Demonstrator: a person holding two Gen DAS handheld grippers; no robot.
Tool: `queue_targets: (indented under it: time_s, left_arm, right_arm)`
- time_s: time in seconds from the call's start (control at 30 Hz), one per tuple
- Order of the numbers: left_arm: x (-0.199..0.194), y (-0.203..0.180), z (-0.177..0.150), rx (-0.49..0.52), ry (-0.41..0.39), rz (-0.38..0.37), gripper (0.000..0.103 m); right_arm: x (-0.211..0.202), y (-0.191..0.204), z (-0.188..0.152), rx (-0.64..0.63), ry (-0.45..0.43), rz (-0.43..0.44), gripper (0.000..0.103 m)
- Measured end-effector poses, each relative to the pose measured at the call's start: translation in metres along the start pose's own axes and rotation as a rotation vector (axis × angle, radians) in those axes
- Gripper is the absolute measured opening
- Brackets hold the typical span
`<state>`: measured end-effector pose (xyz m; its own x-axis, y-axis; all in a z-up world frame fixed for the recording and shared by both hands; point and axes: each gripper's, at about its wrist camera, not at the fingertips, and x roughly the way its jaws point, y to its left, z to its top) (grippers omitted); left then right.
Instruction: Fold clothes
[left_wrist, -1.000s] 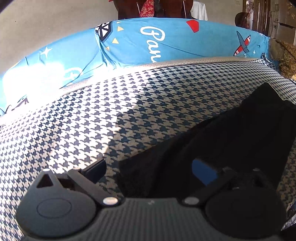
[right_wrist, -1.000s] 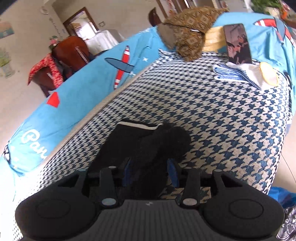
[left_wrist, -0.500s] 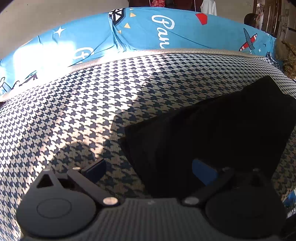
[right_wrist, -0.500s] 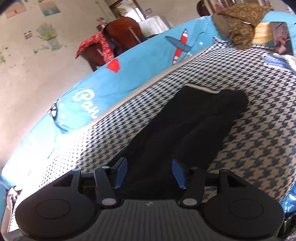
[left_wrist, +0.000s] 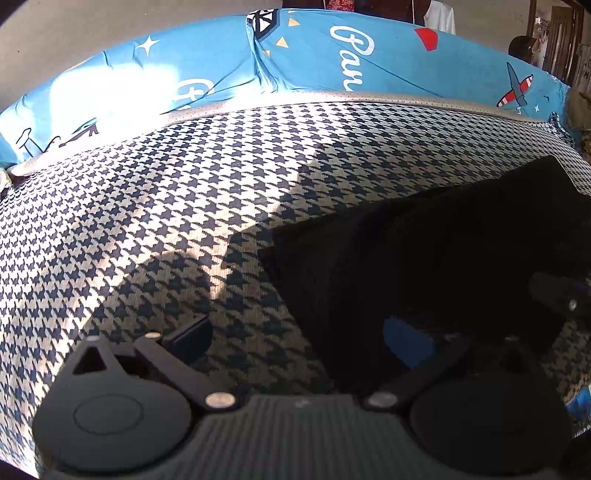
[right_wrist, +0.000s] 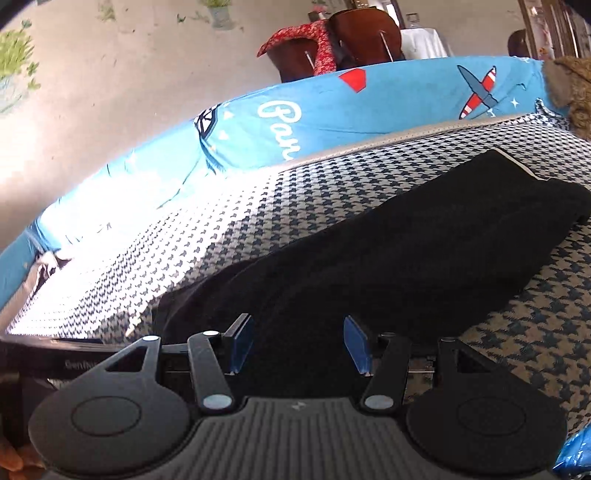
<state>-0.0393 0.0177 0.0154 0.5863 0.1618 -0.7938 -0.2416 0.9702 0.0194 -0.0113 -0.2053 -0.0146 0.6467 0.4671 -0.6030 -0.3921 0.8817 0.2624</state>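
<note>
A black garment lies stretched out flat on the houndstooth cover, at the right of the left wrist view. My left gripper is open wide just above the cover. Its right blue pad sits over the garment's near left corner, and its left finger is over bare cover. In the right wrist view the black garment runs from the fingers out to the far right. My right gripper is open over the garment's near end, with the cloth lying loose between the blue pads.
A blue printed cushion cover lines the far edge of the houndstooth cover. A brown patterned cloth sits at the far right. A brown chair with a red cloth stands behind, by the wall.
My right gripper has opened a little, let the black garment go and drawn back along it. The garment went from bunched to lying long and flat. My left gripper rose slightly.
</note>
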Motion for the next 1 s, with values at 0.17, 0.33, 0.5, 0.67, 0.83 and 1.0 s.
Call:
queue_targets:
  time_s: [0.17, 0.33, 0.5, 0.67, 0.83, 1.0]
  left_arm:
    - [0.002, 0.002, -0.001, 0.004, 0.007, 0.018, 0.103]
    - [0.009, 0.003, -0.003, 0.000, 0.036, 0.013, 0.103]
    - [0.013, 0.002, -0.008, 0.004, 0.048, 0.014, 0.103]
    - [0.012, 0.004, -0.011, -0.009, 0.049, 0.000, 0.103]
    - [0.011, 0.007, -0.013, -0.028, 0.050, -0.017, 0.103]
    - [0.009, 0.008, -0.016, -0.026, 0.045, -0.021, 0.103]
  right_arm:
    - [0.013, 0.022, -0.021, -0.116, 0.030, -0.046, 0.055]
    - [0.012, 0.031, -0.028, -0.192, 0.028, -0.082, 0.056]
    - [0.008, 0.035, -0.033, -0.195, 0.024, -0.090, 0.057]
    - [0.005, 0.038, -0.036, -0.210, 0.022, -0.097, 0.058]
    - [0.002, 0.039, -0.039, -0.213, 0.021, -0.101, 0.059]
    - [-0.001, 0.039, -0.040, -0.215, 0.022, -0.101, 0.059]
